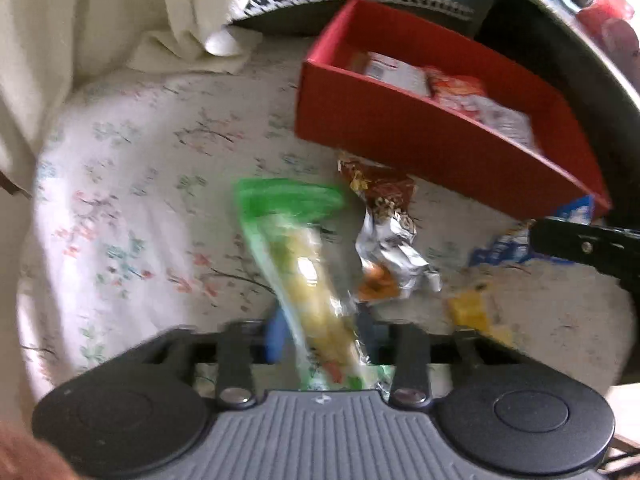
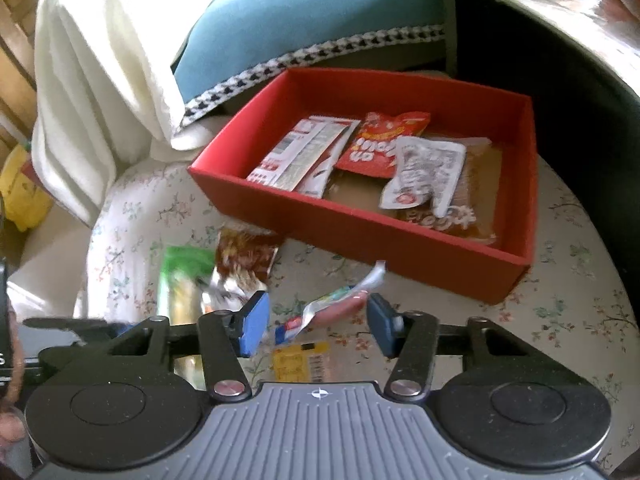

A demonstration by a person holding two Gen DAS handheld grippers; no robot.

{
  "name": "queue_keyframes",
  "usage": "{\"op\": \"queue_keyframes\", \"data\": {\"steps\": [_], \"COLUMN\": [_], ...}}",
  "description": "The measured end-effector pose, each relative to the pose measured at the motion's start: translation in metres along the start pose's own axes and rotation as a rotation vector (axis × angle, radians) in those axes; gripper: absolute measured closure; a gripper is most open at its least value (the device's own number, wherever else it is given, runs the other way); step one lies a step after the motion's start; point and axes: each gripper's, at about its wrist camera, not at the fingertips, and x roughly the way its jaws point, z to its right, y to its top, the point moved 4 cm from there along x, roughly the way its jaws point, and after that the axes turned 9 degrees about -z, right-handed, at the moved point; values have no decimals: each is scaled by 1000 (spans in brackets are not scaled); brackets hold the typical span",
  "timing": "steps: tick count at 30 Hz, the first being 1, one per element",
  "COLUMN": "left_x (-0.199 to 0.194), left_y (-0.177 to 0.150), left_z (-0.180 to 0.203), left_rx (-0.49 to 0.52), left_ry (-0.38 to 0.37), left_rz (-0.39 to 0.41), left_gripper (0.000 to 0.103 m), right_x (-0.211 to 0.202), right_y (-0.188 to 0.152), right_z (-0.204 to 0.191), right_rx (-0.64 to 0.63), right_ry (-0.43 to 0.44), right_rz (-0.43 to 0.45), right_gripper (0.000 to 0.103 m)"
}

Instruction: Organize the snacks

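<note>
Two blue fingers (image 2: 256, 322) flank sausage packet (image 2: 332, 309), not touching.

The left claw (image 1: 320, 340) is clamped tight around something, while the right claw (image 2: 316, 322) gapes wide.

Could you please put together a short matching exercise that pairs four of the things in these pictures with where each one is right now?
Things:
1. green-topped packet
2. orange-red packet
3. sausage stick
4. red box

Places:
A. lying on the floral cloth between the open fingers of the right gripper
B. standing on the floral cloth, in front of the blue cushion
C. clamped in the left gripper
D. lying inside the red box

Pairs: 1-C, 2-D, 3-A, 4-B
</note>
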Motion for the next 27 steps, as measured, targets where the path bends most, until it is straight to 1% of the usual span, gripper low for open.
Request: {"op": "queue_keyframes", "data": {"steps": [1, 2, 4, 6, 8, 9, 10, 12, 13, 14, 15, 16, 17, 18, 19, 21, 22, 23, 25, 26, 27], "left_x": [-1, -1, -5, -12, -15, -15, -12, -6, -5, -4, -2, 1, 4, 5, 6, 11, 14, 17, 20, 20, 19], "left_y": [-1, -2, -3, -5, -5, -6, -6, -5, -5, -3, -3, -4, -6, -8, -9, -11, -12, -12, -12, -12, -11], "left_z": [0, -1, -2, -3, -3, -3, -1, -3, -3, -2, 0, 1, 1, 4, 8, 16, 21, 26, 32, 32, 33], "left_rx": [2, 6, 12, 6, 9, 13, 17, 4, 2, 12, 25, 30, 36, 52, 71, 107, 123, 139, 147, 141, 136], "left_ry": [-9, -1, 0, -23, -31, -33, -29, -11, -17, -12, 4, 25, 34, 33, 40, 57, 68, 89, 135, 147, 159], "left_rz": [-4, -1, 3, 15, 27, 25, 17, 9, 18, 18, 9, -8, -17, -17, -15, -14, -16, -19, -9, -4, 2], "left_gripper": [82, 82, 84, 90, 92, 92, 91, 89, 88, 81, 68, 60, 48, 42, 39, 20, 17, 16, 16, 16, 21], "right_x": [-1, -1, 3, 8, 14, 17, 22, 30, 34, 39, 42, 44, 45, 45, 46, 53, 57, 61, 69, 69, 70], "right_y": [0, -1, -2, -5, -9, -10, -12, -15, -15, -16, -15, -15, -16, -17, -17, -15, -13, -12, -9, -5, -3], "right_z": [2, 4, 9, 13, 17, 19, 21, 23, 23, 21, 19, 16, 13, 11, 10, 13, 15, 15, 14, 15, 17], "right_rx": [6, 14, 21, 22, 26, 27, 23, 16, -11, -51, -100, -168, -243, -302, -358, -404, -409, -412, -416, -409, -401], "right_ry": [-1, -7, -22, -32, -50, -60, -67, -96, -116, -141, -174, -208, -229, -240, -253, -255, -237, -218, -189, -186, -187], "right_rz": [2, -3, -13, -35, -52, -63, -83, -102, -119, -141, -155, -169, -185, -194, -201, -228, -240, -241, -245, -240, -240], "right_gripper": [48, 50, 50, 50, 47, 42, 39, 37, 32, 30, 28, 24, 20, 12, 11, 11, 11, 11, 7, 7, 7]}}
